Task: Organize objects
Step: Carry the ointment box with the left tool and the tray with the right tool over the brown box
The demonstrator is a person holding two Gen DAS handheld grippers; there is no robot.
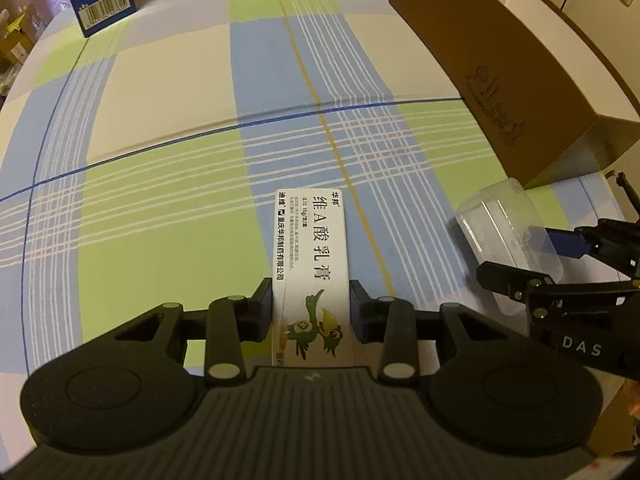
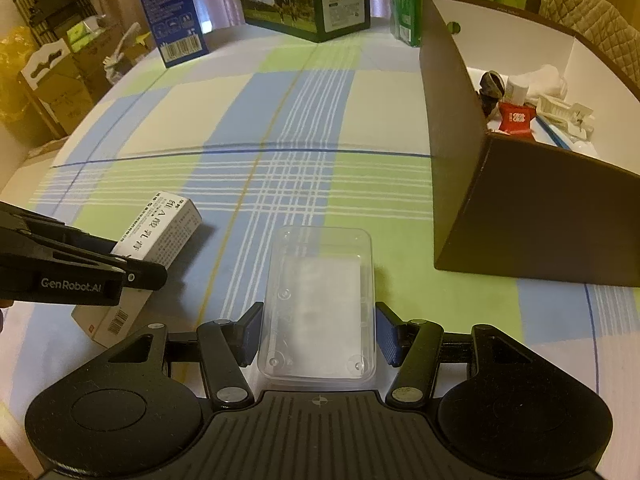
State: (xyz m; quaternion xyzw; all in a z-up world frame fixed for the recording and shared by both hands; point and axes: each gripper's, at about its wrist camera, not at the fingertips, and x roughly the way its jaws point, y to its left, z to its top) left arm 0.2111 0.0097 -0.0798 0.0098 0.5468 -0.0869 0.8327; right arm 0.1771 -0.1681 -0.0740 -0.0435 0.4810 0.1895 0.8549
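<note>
Two grips hold: my left gripper (image 1: 311,312) pinches the ointment carton (image 1: 310,264), my right gripper (image 2: 318,334) the clear case (image 2: 320,300). Lift each level over the brown box (image 2: 520,216) wall, right first, being nearer.

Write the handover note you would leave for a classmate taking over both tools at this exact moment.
Left tool: fingers on both sides of the white ointment box, which looks gripped near its end.
Right tool: fingers flank the clear plastic case; contact is not certain.
Both items sit over the plaid tablecloth, side by side.
Done: the brown storage box on the right already holds a red packet and white pieces.
Left: probably move the ointment box and clear case into the storage box.
</note>
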